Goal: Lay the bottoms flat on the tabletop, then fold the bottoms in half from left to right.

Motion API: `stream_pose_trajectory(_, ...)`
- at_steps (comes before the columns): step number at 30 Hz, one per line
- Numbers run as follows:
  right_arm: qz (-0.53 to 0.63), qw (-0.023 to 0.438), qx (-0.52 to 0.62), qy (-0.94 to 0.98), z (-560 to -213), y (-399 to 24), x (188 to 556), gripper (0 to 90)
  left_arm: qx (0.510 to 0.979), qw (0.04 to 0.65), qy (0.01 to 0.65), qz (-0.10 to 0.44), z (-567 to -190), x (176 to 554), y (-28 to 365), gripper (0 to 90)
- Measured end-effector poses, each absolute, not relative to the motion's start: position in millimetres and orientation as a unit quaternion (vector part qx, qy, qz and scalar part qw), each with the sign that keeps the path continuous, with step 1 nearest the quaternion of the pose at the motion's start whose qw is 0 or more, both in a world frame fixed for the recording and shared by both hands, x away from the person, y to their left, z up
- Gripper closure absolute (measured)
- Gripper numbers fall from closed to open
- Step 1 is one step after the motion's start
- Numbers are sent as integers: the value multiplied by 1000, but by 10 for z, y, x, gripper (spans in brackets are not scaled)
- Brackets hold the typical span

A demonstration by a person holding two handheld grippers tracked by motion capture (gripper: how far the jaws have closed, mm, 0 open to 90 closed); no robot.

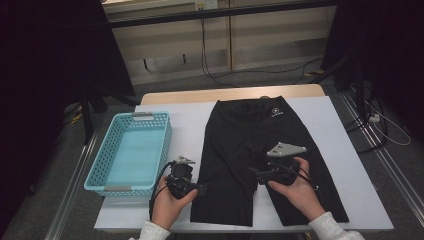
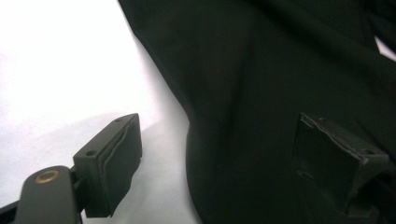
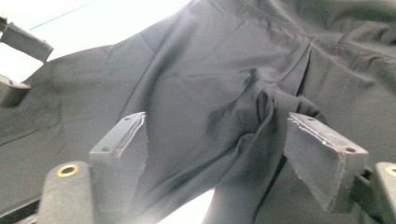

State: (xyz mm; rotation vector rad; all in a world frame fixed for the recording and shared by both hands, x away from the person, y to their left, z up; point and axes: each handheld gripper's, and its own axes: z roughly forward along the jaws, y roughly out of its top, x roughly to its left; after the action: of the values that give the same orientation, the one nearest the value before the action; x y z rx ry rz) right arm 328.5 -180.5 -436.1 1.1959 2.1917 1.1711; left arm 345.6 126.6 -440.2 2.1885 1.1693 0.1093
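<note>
A pair of black shorts (image 1: 250, 150) lies flat on the white table cover (image 1: 325, 130), waistband at the far side and legs toward me. My left gripper (image 1: 202, 188) sits at the outer edge of the shorts' left leg. In the left gripper view the left gripper (image 2: 219, 140) is open, with the fabric's edge (image 2: 261, 93) between the jaws but not pressed. My right gripper (image 1: 256, 173) is over the inner part of the right leg. In the right gripper view the right gripper (image 3: 219, 140) stands open above a small raised fold (image 3: 264, 105) in the fabric.
A light blue perforated basket (image 1: 100, 165) stands on the table's left side, close to my left hand. Beyond the table's far edge are cables (image 1: 215, 70) on the floor and dark stands at both sides.
</note>
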Motion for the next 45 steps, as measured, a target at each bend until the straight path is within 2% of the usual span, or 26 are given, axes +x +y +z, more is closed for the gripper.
stream_pose_trajectory(12, 418, 192, 424, 780, -4355, -1806, 3293, 197, 828, 335, 448, 47, -4386, 3461, 1280, 133)
stream_pose_trajectory(20, 420, 192, 424, 779, -4351, -1817, 3304, 195, 831, 325, 449, 45, -4430, 3463, 1295, 121)
stream_pose_trajectory(25, 422, 195, 422, 778, -4346, -1829, 3307, 192, 837, 318, 441, 54, -4459, 3488, 1291, 77)
stream_pose_trajectory(30, 421, 193, 422, 780, -4361, -1845, 3319, 191, 841, 309, 438, 68, -4491, 3505, 1270, 71)
stream_pose_trajectory(35, 422, 195, 419, 780, -4351, -1843, 3314, 191, 848, 290, 431, 102, -4491, 3462, 1226, 167)
stream_pose_trajectory(37, 423, 197, 418, 780, -4346, -1836, 3313, 191, 848, 293, 431, 99, -4470, 3436, 1211, 265)
stream_pose_trajectory(40, 425, 197, 418, 778, -4337, -1836, 3324, 190, 841, 311, 437, 70, -4456, 3419, 1202, 466)
stream_pose_trajectory(43, 424, 199, 419, 778, -4336, -1830, 3344, 188, 838, 309, 442, 80, -4458, 3400, 1166, 511)
stream_pose_trajectory(45, 423, 199, 417, 780, -4337, -1816, 3358, 188, 838, 311, 443, 71, -4455, 3411, 1181, 584)
